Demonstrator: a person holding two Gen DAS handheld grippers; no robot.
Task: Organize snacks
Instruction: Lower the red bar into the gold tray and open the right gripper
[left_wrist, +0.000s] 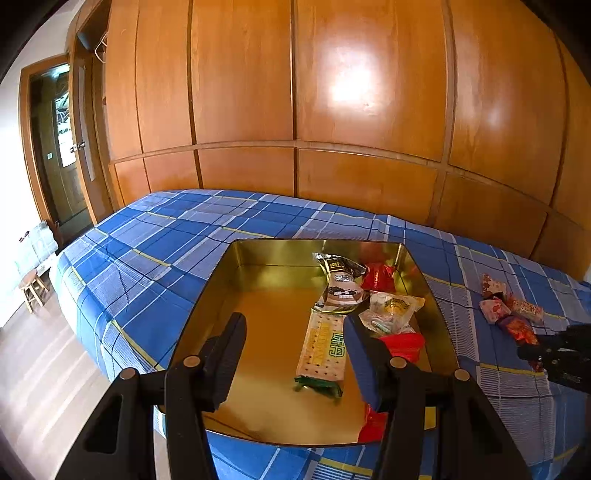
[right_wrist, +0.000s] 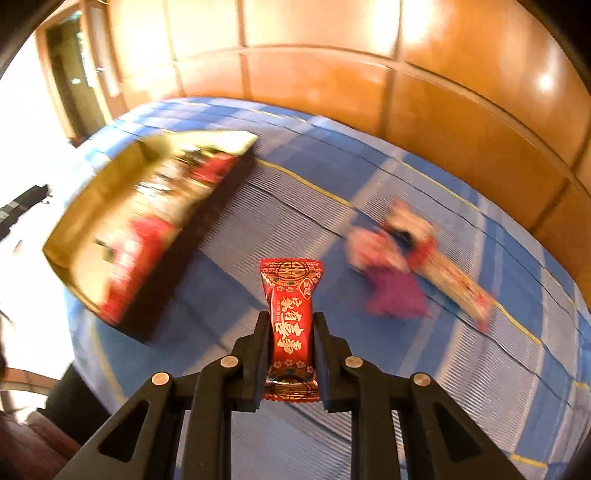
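Now the right gripper (right_wrist: 291, 328) is clenched on a red candy packet (right_wrist: 290, 328) with gold characters, pinched at its middle between both pads, its crimped ends sticking out front and back, held above the blue plaid bed (right_wrist: 369, 424). At about ten o'clock from it lies the gold tin (right_wrist: 66, 236), blurred, with red wrappers inside. At about two o'clock a loose heap of snacks (right_wrist: 399, 273) lies on the bed, well apart from the tin. From the left wrist view, the left gripper (left_wrist: 291, 354) hangs released over the tin (left_wrist: 229, 280), nothing between its fingers; a cracker pack (left_wrist: 323, 350) lies on the tin's floor, with more packets toward twelve and one o'clock.
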